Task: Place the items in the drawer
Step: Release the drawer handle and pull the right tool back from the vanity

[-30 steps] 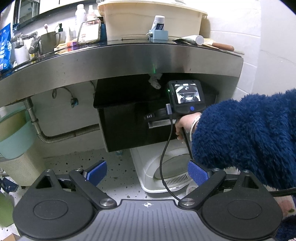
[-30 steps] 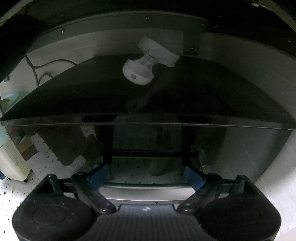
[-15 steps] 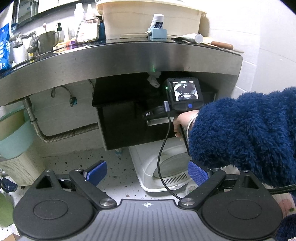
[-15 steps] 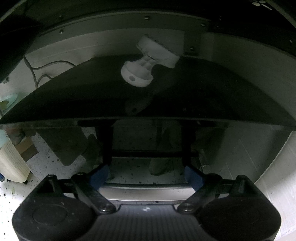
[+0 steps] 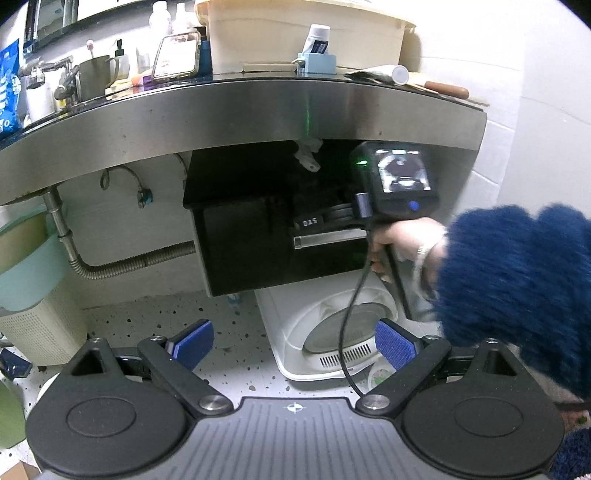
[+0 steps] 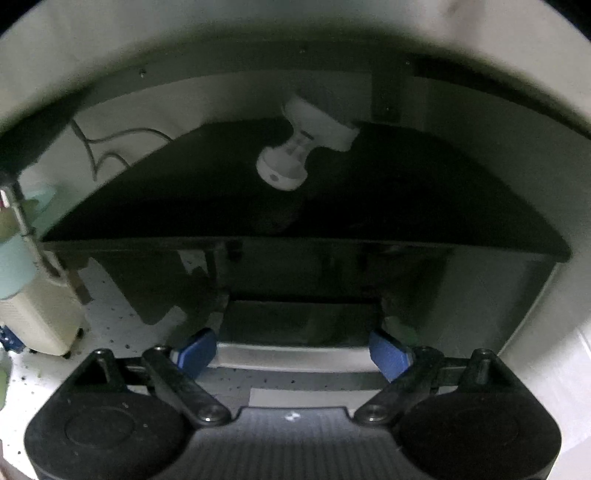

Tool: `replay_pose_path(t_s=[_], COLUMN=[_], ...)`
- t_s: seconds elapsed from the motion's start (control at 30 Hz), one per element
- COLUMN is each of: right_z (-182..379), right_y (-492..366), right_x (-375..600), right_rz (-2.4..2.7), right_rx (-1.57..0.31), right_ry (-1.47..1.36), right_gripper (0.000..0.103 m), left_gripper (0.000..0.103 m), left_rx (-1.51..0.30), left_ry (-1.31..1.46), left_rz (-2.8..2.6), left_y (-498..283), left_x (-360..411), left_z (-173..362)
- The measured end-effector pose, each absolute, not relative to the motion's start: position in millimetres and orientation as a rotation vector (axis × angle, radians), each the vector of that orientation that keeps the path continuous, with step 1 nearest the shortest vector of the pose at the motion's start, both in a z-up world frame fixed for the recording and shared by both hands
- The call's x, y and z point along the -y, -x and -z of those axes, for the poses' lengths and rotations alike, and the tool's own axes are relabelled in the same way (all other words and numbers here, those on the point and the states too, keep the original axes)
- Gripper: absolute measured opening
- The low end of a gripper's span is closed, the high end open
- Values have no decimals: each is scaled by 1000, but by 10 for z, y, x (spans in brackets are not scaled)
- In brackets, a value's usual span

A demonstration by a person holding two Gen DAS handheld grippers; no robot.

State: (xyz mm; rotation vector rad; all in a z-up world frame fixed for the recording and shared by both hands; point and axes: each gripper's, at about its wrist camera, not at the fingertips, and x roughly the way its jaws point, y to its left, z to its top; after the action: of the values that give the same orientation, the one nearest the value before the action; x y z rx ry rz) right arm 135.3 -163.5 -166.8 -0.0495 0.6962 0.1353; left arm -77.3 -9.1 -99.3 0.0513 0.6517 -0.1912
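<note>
A black drawer cabinet (image 5: 258, 236) hangs under a steel counter (image 5: 236, 110); its silver handle (image 5: 328, 238) shows in the left wrist view. My left gripper (image 5: 293, 345) is open and empty, held back from the cabinet above the floor. My right gripper (image 6: 293, 350) is open and empty, just in front of the glossy drawer front (image 6: 295, 280), with the handle (image 6: 295, 354) between its pads. The right tool's body and screen (image 5: 400, 177) show in the left wrist view, held by a hand in a blue fleece sleeve (image 5: 517, 280).
On the counter stand a beige tub (image 5: 303, 33), a phone (image 5: 177, 55), a metal cup (image 5: 94, 75) and tubes. A white sensor (image 6: 291, 162) hangs above the cabinet top. A white floor appliance (image 5: 332, 325) sits under the drawer; a bin (image 5: 33, 314) stands at left.
The right gripper has pulled back and dipped slightly, so the cabinet sits lower and farther in its view. The left gripper has barely moved.
</note>
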Motion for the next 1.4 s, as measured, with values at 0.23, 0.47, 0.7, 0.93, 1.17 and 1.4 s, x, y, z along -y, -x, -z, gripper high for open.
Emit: replay_pose_path(t_s=[0.23, 0.47, 0.7, 0.93, 1.17, 1.4], right_z=[1307, 872, 586, 468, 290, 18], right_y=[-908, -495, -241, -134, 51, 177], right_x=[1872, 2031, 2132, 2025, 1949, 1973], right_rz=[-209, -167, -133, -59, 6, 57], right_rx=[-663, -582, -590, -591, -550, -520], right_ry=[-45, -19, -85, -65, 16, -6], right_gripper=[103, 103, 103, 103, 103, 103], left_gripper=[95, 95, 95, 95, 95, 101], left_rx=[-629, -624, -634, -612, -565, -515], left_ry=[-57, -56, -16, 3, -1, -16], left_rz=[205, 200, 195, 211, 181, 106], left_y=[799, 770, 665, 536, 406, 303], left_x=[111, 112, 41, -35, -93, -85], left_z=[951, 897, 833, 660, 408, 134])
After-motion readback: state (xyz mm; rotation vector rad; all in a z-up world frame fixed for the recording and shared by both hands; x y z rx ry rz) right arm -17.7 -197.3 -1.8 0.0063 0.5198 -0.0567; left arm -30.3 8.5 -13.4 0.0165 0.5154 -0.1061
